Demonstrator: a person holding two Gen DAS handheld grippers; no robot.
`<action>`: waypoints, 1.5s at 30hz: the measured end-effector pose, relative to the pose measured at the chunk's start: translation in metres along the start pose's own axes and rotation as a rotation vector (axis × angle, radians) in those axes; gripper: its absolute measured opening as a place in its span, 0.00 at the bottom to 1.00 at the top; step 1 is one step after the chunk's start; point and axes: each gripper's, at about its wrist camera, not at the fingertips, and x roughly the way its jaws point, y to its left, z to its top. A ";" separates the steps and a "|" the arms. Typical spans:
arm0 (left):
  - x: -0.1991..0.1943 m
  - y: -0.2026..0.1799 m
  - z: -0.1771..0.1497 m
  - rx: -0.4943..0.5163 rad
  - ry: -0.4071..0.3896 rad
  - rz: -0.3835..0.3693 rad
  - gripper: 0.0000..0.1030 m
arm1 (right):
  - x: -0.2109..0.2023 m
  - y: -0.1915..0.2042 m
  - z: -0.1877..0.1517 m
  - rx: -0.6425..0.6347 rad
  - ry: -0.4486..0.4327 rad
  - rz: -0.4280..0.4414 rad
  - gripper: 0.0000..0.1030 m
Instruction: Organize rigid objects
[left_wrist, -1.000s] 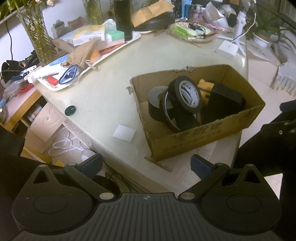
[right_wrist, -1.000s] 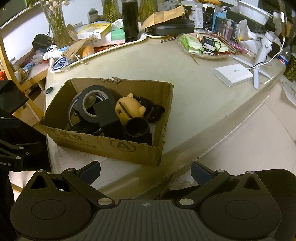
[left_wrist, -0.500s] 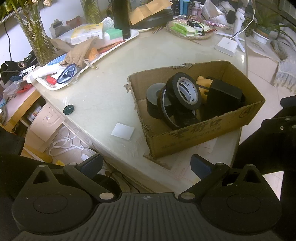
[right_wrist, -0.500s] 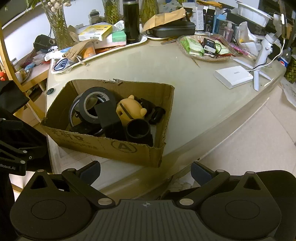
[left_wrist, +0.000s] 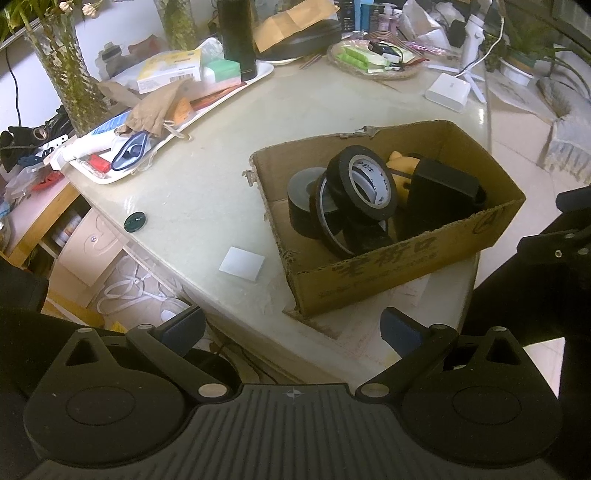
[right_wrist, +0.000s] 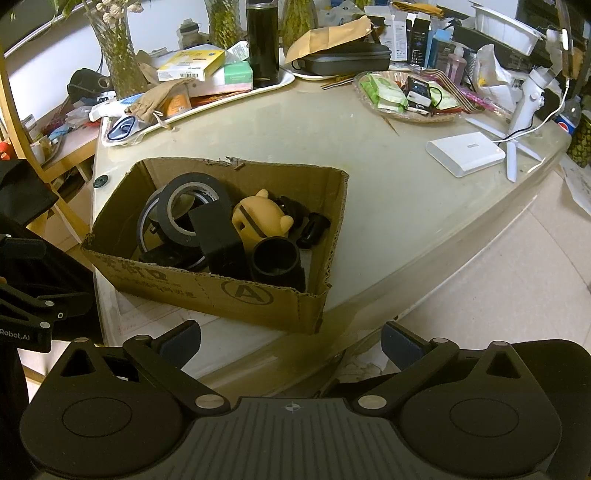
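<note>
Both tongs, left gripper (left_wrist: 291, 326) and right gripper (right_wrist: 290, 338), hang spread and empty. Ahead of each, the cardboard box (right_wrist: 207, 284) already holds tape rolls (left_wrist: 364, 181) and a yellow figure (right_wrist: 258, 218); apparently nothing rigid remains loose nearby.

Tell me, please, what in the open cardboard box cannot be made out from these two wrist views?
- Left wrist view: most of the yellow rounded toy figure hides behind the black tape roll with white core and the black rectangular block.
- Both views: the box floor is covered by the pile.
- Right wrist view: small black parts beyond the figure are too dark to identify.
- Printed characters on the brown cardboard box are blurred.
</note>
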 end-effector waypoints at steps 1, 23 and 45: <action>0.000 0.000 0.000 0.001 0.000 0.001 1.00 | 0.000 0.000 0.000 -0.001 0.000 0.000 1.00; -0.001 -0.004 0.000 0.030 -0.002 0.010 1.00 | 0.000 0.002 0.000 -0.013 0.000 -0.004 1.00; 0.000 -0.004 0.000 0.029 0.002 0.013 1.00 | 0.001 0.004 -0.001 -0.018 0.000 -0.006 1.00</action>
